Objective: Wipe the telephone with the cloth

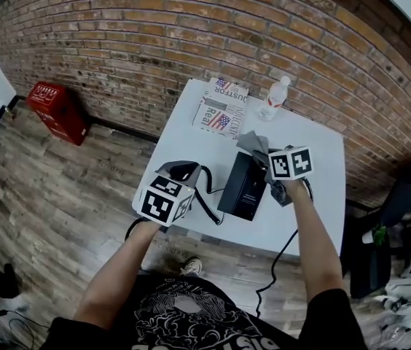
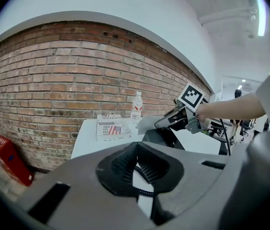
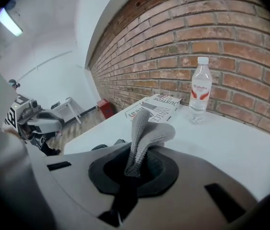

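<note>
Nearest the person, on the telephone's left, is the left gripper. Its own view gives what the head view can't: the ribbed pads are squeezed together at the tips, and the phone's coiled cord crosses the small gap just behind them. From above, only that gripper's marker cube and grey nose show, with the cord looping back to the telephone's left side.

The black telephone sits mid-table, long side pointing away from the person. On its right and over its far end is the right gripper, clamped on the grey cloth. Its view shows a knitted fold rising up out of the pinched pads and flopping over. The telephone itself barely shows in that view. The left gripper view fills in the rest, with the cloth hanging off the right gripper at the telephone's far end. Whether it touches the casing can't be told.

Beyond the telephone is a folded newspaper with a flag print, and just right of that a clear water bottle stands upright. Behind both is the brick wall. Far left of the telephone, down on the wood floor, a red crate sits against the wall.
</note>
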Tool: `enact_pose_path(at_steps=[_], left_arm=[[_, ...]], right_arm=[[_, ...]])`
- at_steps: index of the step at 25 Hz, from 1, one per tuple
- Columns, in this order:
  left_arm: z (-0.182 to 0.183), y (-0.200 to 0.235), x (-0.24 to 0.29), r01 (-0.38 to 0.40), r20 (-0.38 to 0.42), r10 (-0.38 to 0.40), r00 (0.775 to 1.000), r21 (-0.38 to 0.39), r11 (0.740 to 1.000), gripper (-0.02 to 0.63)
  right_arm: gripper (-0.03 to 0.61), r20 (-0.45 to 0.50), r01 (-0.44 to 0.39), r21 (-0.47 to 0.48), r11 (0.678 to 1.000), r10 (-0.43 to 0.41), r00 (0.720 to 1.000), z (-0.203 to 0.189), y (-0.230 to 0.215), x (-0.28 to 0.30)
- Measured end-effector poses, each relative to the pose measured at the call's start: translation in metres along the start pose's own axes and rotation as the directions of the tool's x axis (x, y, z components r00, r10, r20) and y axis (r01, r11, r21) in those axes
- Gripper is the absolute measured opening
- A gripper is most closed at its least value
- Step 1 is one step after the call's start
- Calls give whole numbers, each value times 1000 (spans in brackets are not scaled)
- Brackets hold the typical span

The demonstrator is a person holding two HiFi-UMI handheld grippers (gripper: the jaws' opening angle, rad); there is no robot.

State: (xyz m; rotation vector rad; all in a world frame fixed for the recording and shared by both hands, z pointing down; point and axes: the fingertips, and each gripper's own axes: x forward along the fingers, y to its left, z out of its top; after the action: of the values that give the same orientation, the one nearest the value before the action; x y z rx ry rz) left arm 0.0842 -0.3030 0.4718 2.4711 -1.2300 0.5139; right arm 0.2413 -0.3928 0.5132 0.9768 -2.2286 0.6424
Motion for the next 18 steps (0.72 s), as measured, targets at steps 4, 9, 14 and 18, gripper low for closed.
enact_pose_path(at_steps=[4, 9, 14, 18], left_arm=[[2, 6, -3, -12, 6, 12, 1000, -3, 1000, 6], [0, 10, -6, -24, 5, 24, 1000, -8, 1000, 6], [-1, 12, -11, -32, 8, 32, 999, -8, 999, 6], [-2, 17, -16, -42, 10, 43, 999, -15, 999, 6]], right_arm=[[11, -2, -26, 19, 999, 26, 1000, 6, 4, 6], [11, -2, -47, 27, 999, 47, 999, 11, 10, 13], [11, -6, -72, 38, 997, 72, 997, 17, 19, 20], [11, -16, -74, 27, 997, 74, 997, 19, 25, 24]])
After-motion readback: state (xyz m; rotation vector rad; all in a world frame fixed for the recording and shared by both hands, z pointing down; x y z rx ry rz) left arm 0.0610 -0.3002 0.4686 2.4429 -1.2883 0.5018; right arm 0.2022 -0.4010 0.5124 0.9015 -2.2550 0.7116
